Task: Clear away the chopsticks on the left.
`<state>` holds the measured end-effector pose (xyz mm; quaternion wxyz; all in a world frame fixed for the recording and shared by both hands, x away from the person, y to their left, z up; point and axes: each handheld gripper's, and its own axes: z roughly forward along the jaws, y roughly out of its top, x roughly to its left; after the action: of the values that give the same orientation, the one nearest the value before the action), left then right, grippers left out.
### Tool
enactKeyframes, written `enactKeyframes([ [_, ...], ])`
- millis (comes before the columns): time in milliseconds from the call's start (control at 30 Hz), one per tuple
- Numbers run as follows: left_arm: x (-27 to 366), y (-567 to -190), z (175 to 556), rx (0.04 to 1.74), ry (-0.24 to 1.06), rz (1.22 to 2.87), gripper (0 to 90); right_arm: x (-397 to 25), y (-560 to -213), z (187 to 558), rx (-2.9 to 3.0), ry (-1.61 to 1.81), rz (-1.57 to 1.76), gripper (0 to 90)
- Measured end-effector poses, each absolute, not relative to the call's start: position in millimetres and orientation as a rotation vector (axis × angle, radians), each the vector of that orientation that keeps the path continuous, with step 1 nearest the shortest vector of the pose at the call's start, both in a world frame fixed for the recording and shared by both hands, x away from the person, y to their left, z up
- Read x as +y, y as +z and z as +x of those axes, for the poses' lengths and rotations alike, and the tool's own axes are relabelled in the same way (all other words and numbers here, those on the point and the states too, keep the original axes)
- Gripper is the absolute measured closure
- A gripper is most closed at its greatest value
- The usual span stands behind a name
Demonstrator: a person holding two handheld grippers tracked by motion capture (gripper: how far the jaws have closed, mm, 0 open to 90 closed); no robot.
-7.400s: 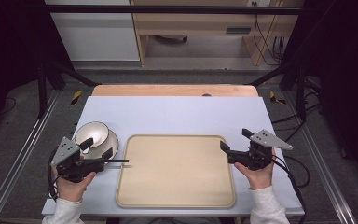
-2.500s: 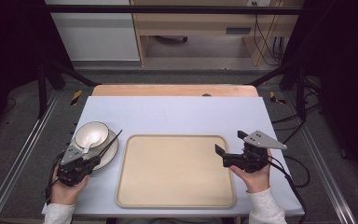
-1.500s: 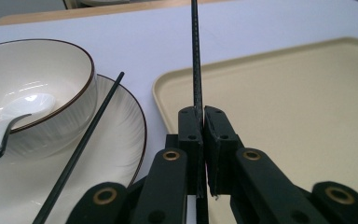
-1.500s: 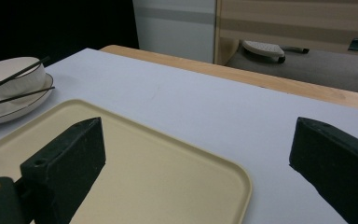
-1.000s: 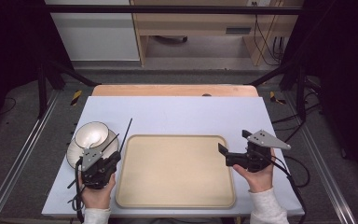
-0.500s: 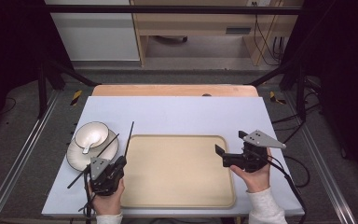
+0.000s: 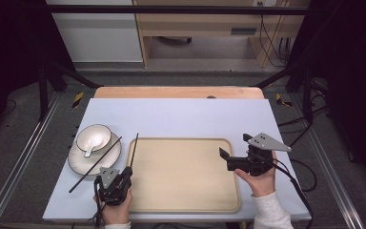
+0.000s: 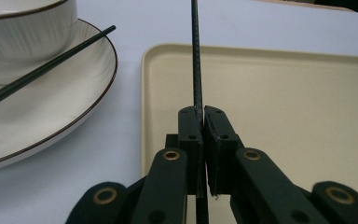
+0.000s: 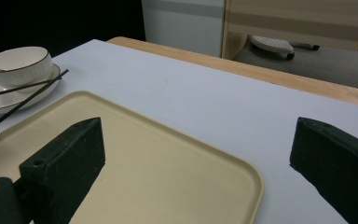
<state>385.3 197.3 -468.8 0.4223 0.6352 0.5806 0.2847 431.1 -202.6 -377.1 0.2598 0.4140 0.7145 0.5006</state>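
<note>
Now one chopstick (image 8: 196, 56) clamped between left tongs (image 8: 203, 114); right tongs (image 9: 198, 154) wide open.

Black grippers (image 7: 116, 177) with brass-ringed pivots — the right one (image 7: 228, 160) bears a grey triangular plate; white sleeves.

Bowl (image 8: 25, 28) cut off by top edge in left gripper view | plate (image 8: 51, 107) cropped at left | held chopstick (image 8: 196, 56) running out past top | spoon (image 7: 91, 143) in bowl too small to detail
</note>
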Motion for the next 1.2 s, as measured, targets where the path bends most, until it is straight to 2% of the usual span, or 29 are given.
enactKeyframes([
  [1200,187.5,-477.9,403.4,1.544,0.637,1.779,85.3,-201.1,-379.6,433.3,1.951,1.334,1.125,3.3],
])
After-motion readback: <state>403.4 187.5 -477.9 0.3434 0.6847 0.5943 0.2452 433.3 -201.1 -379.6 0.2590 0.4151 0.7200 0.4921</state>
